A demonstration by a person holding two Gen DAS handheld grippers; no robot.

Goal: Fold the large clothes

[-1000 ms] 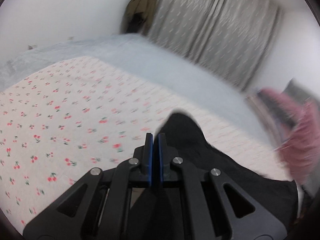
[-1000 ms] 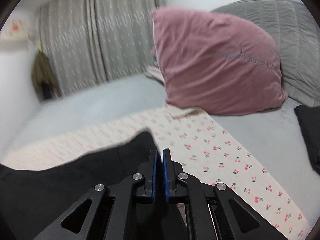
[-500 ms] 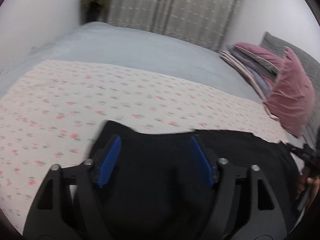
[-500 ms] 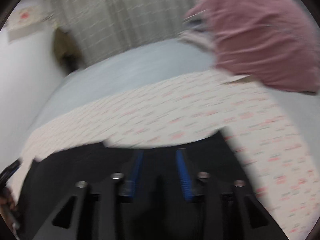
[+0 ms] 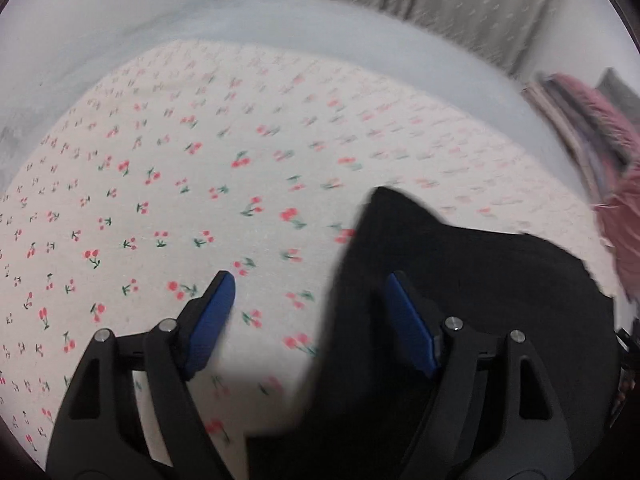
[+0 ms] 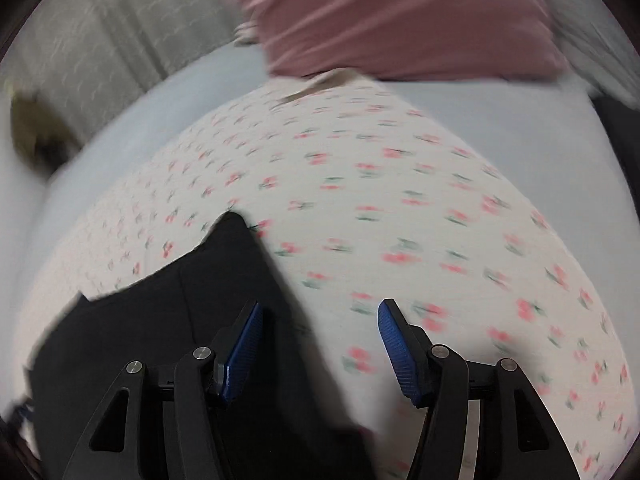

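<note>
Garment (image 5: 480,280) released, cherry-print sheet (image 5: 160,200), curtains (image 5: 460,4)

The left gripper (image 5: 308,292) hung low with its blue-padded fingers (image 5: 212,316) spread wide apart, nothing caught between them. The right gripper (image 6: 320,320) was held the same way, its blue pads (image 6: 394,344) well separated and gripping nothing. Both pointed forward and slightly downward, side by side.
</note>
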